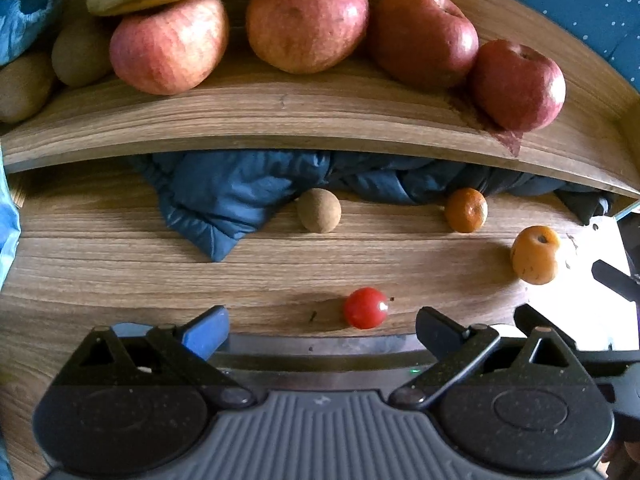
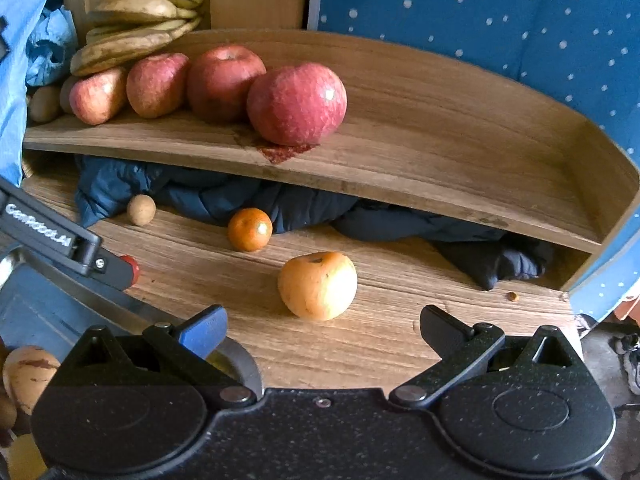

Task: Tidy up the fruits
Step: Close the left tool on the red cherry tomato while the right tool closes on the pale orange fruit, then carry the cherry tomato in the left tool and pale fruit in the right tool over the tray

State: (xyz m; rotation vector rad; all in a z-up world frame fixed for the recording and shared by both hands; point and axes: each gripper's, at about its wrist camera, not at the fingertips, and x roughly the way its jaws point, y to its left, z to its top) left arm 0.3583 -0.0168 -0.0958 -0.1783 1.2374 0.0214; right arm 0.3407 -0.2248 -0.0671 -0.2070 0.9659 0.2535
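Observation:
Several red apples (image 1: pixel 306 24) (image 2: pixel 297 104) line the raised wooden shelf (image 1: pixel 320 128) (image 2: pixel 440 152), with bananas (image 2: pixel 144 20) and kiwis (image 1: pixel 80 52) at its left end. On the tabletop below lie a cherry tomato (image 1: pixel 366 307), a brown round fruit (image 1: pixel 319 211) (image 2: pixel 141 209), a tangerine (image 1: pixel 466 210) (image 2: pixel 250 229) and a yellow-orange fruit (image 1: pixel 535 255) (image 2: pixel 318 285). My left gripper (image 1: pixel 322 326) is open just short of the tomato. The right gripper (image 2: pixel 322 326) is open and holds nothing, with the yellow-orange fruit just ahead of it.
A dark blue padded cloth (image 1: pixel 224 196) (image 2: pixel 224 196) is bunched under the shelf. The left gripper's body (image 2: pixel 60 240) crosses the right wrist view at left. More pale fruit (image 2: pixel 28 372) sits at that view's lower left. A blue dotted fabric (image 2: pixel 520 20) hangs behind.

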